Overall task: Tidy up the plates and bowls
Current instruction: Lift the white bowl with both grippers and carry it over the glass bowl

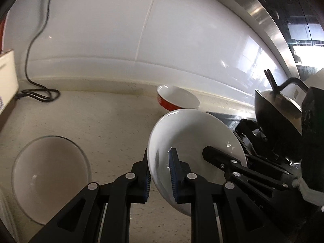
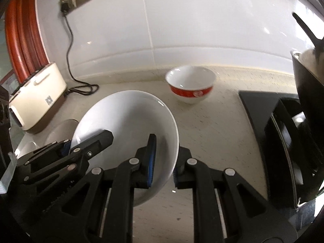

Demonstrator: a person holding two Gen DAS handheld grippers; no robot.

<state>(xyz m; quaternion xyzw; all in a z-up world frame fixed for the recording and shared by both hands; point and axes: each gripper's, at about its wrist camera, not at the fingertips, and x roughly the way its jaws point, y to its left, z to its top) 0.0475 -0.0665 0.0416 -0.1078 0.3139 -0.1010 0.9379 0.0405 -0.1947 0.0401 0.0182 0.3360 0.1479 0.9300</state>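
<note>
Bare countertop (image 2: pixel 212 125) lies open between red-banded bowl (image 2: pixel 190 84), stove (image 2: pixel 261 109) and glass plate (image 1: pixel 48 178).

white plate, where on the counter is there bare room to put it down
The white plate is pinched at opposite rims by the left hand-held gripper and right hand-held gripper. Bare counter lies between the red-banded bowl and black cooktop. Crowded left: glass bowl, cream appliance.

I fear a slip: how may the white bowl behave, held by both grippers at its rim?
The white bowl looks glazed, so probably slippery under the pads. It seems rigid ceramic, likely breakable if dropped on the counter. Held tilted by left gripper and right gripper, it may pivot.
</note>
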